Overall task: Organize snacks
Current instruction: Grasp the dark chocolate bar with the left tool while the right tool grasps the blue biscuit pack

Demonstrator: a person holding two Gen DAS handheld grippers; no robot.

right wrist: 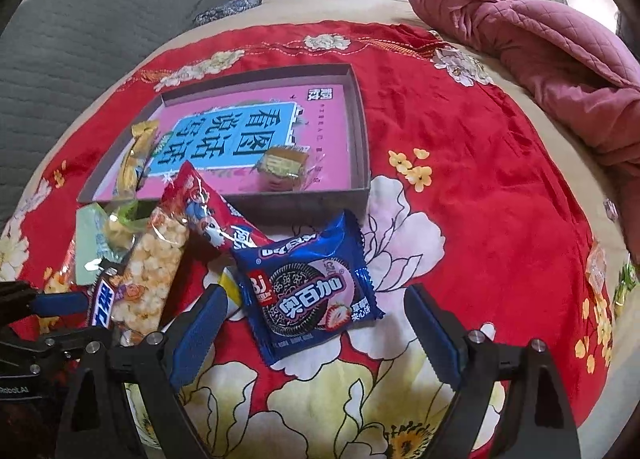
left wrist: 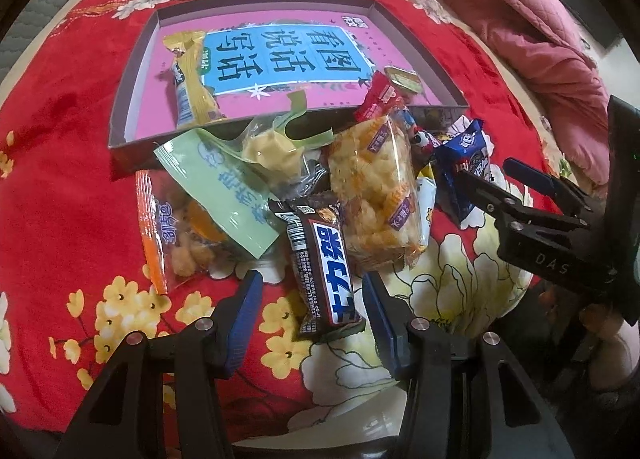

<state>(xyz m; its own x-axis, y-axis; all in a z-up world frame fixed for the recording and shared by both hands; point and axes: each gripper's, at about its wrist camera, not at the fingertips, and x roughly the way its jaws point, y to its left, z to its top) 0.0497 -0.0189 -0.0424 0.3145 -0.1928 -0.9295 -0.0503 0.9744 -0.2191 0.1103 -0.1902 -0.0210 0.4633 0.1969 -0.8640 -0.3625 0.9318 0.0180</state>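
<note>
A shallow box (left wrist: pixel 140 59) (right wrist: pixel 360 131) with a pink printed floor lies on the red flowered cloth. It holds a yellow snack stick (left wrist: pixel 192 87) and a small gold packet (right wrist: pixel 286 165). A heap of snacks lies in front of it. My left gripper (left wrist: pixel 314 299) is open, its fingers either side of a brown chocolate bar (left wrist: pixel 320 263). My right gripper (right wrist: pixel 316 323) is open around a blue cookie pack (right wrist: pixel 308 291), which also shows in the left wrist view (left wrist: pixel 466 175). A clear puffed-rice bag (left wrist: pixel 372 195) (right wrist: pixel 154 275) lies between them.
A green packet (left wrist: pixel 216 187), an orange-edged bag (left wrist: pixel 168 231) and a red packet (right wrist: pixel 208 211) are in the heap. A pink quilt (right wrist: pixel 540 43) is at the right, a grey cushion (right wrist: pixel 80 39) at the left. A small wrapped sweet (right wrist: pixel 596 267) lies far right.
</note>
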